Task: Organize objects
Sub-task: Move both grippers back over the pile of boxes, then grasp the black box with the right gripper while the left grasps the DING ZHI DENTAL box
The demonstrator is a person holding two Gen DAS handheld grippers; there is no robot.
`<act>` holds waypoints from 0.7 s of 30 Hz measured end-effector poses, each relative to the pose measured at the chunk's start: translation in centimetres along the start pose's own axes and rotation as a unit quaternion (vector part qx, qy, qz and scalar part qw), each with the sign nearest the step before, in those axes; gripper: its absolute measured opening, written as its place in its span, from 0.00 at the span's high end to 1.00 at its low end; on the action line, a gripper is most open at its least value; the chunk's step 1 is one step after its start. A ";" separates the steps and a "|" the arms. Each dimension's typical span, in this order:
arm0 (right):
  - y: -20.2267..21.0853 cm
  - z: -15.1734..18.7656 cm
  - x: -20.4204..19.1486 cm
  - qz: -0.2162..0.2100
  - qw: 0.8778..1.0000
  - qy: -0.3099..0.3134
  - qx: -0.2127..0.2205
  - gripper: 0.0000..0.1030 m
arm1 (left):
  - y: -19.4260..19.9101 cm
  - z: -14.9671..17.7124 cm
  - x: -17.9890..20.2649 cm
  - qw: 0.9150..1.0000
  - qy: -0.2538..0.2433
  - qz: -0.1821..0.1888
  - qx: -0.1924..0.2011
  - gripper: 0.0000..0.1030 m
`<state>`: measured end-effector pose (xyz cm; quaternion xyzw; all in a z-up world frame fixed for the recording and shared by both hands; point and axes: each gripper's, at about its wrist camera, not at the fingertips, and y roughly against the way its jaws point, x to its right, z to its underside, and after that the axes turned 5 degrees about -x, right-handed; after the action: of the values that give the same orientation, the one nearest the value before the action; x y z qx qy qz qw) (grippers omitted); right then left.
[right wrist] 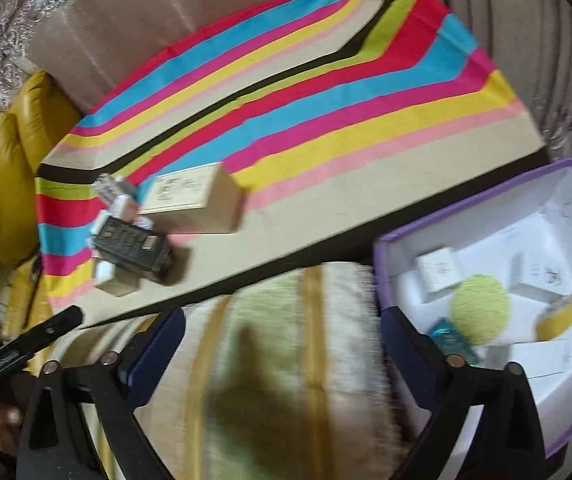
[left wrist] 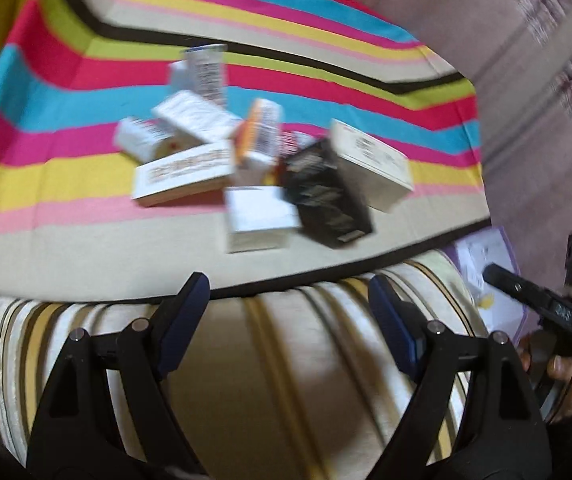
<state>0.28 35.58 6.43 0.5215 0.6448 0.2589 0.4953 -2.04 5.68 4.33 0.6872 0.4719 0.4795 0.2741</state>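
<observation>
left wrist view is showing the left gripper (left wrist: 287, 294) hanging with its jaws spread and nothing between them, over a striped cushion (left wrist: 286, 360); just beyond it, a striped cloth (left wrist: 86, 216) is lying flat and carrying a loose pile of boxes (left wrist: 246, 152); a black box (left wrist: 325, 196) is leaning at the near right of the pile, a beige box (left wrist: 373, 164) is sitting right beside it, and the white ones are tumbling over each other to the left; everything here is blurring; at the far right the right gripper (left wrist: 525, 292) is showing in a hand (left wrist: 561, 376), in front of a purple box (left wrist: 497, 280); right wrist view is showing the right gripper (right wrist: 284, 330) with jaws spread wide and empty, no box between them; the purple box (right wrist: 485, 208) is sitting open to its right, off the cloth (right wrist: 325, 152), holding small white boxes (right wrist: 437, 270), a green ball (right wrist: 479, 308) and a teal pack (right wrist: 451, 340); the pile (right wrist: 134, 236) is lying well apart to the left.
</observation>
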 end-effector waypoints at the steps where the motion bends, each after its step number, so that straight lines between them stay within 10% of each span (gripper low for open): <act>1: -0.3 -0.1 -0.5 -0.014 1.000 -0.003 -0.003 0.00 | 0.1 0.0 -0.5 1.000 0.007 0.000 0.003 0.19; 12: -3.9 -2.8 -7.0 -0.129 0.990 -0.044 -0.037 0.00 | 0.9 0.4 -3.2 1.000 0.026 0.001 0.005 0.19; 21: -7.3 -5.6 -11.2 -0.132 0.987 -0.057 -0.070 0.00 | 1.9 0.6 -5.0 0.999 0.043 0.006 0.013 0.19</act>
<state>-8.23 23.89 6.43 0.4098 0.6587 0.2053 0.5966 -1.22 0.38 3.62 0.6722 0.4854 0.5042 0.2414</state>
